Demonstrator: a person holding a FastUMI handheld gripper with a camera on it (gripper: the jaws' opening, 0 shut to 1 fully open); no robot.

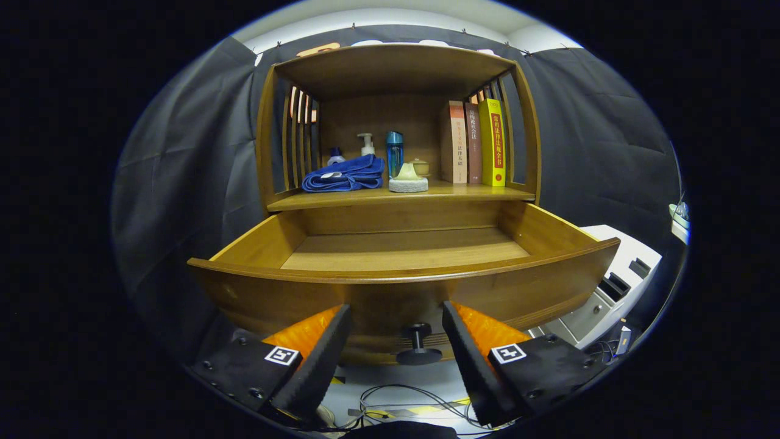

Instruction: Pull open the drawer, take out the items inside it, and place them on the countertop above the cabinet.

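The wooden drawer stands pulled out toward me, and its visible floor is bare wood. Its dark round knob sits between my fingers, near the tips, with a gap on each side. My gripper is open and holds nothing. On the countertop above the drawer lie a folded blue towel, a white pump bottle, a blue bottle, a pale green piece on a white sponge and a small tan jar.
Three upright books stand at the right of the countertop, under the cabinet's top shelf and slatted sides. A white unit stands to the drawer's right. Cables lie on the floor below the fingers.
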